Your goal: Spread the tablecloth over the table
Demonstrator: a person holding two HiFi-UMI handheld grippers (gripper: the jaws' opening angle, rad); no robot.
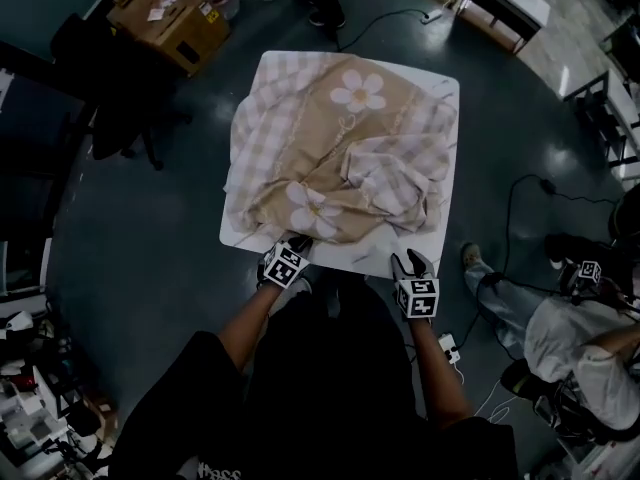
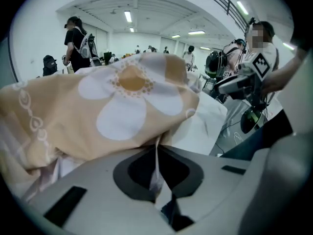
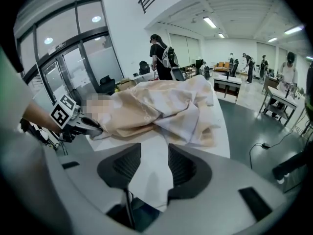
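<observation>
Now | white table (image 1: 443, 90), dark floor (image 1: 150, 230) | tablecloth (image 1: 340, 158) bunched | left gripper (image 1: 299, 241) pinches it | right gripper (image 1: 411, 259) fingers spread

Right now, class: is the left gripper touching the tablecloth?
Touching. In the left gripper view, the left gripper has its jaws pinched on a thin fold of the tablecloth.

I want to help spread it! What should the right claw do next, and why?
Probably nudge the right claw forward and pinch the near edge of the crumpled tablecloth. The left claw is shut on the cloth, but the right one is open with only bare table between its jaws. Both likely need a hold to pull it flat.
</observation>
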